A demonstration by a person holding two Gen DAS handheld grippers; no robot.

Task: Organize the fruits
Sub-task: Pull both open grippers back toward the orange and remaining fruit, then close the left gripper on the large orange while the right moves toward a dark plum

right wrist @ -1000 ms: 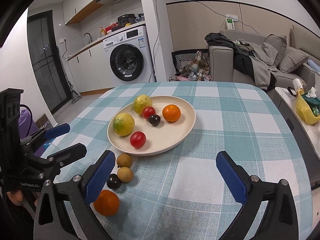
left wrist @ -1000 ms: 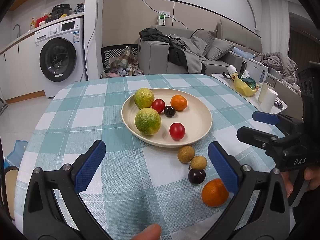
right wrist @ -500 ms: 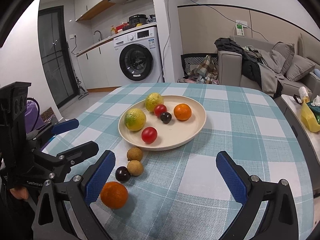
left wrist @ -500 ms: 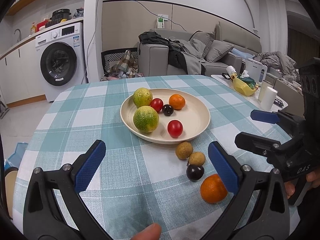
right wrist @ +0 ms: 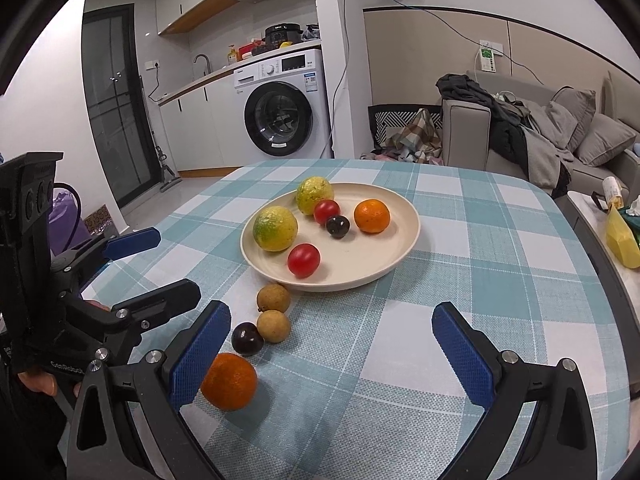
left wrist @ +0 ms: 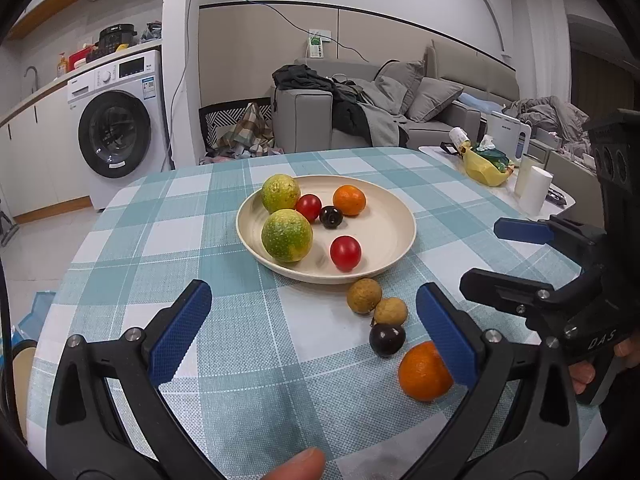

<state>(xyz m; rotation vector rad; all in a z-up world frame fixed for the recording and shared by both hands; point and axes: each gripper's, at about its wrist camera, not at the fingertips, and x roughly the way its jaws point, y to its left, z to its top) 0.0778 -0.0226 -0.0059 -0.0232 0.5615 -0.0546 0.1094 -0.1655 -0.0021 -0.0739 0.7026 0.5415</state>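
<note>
A cream plate [left wrist: 396,236] [right wrist: 404,248] on the checked table holds two green-yellow citrus, two red tomatoes, a dark plum and a small orange. In front of it on the cloth lie two brown longans [left wrist: 364,295] [right wrist: 273,298], a dark plum [left wrist: 387,339] [right wrist: 247,338] and an orange [left wrist: 424,372] [right wrist: 229,381]. My left gripper [left wrist: 314,330] is open and empty above the cloth, its right finger beside the orange. My right gripper [right wrist: 332,348] is open and empty, its left finger next to the orange.
The teal checked tablecloth [left wrist: 168,240] covers a round table with its edge close at front. A side table with a yellow bag [left wrist: 482,164] and white cup stands at right. A washing machine [left wrist: 116,132] and sofa [left wrist: 400,112] lie beyond.
Both grippers have drawn back and risen slightly; the plate and loose fruit sit a little farther away in the views. No fruit has moved. Both stay open.
</note>
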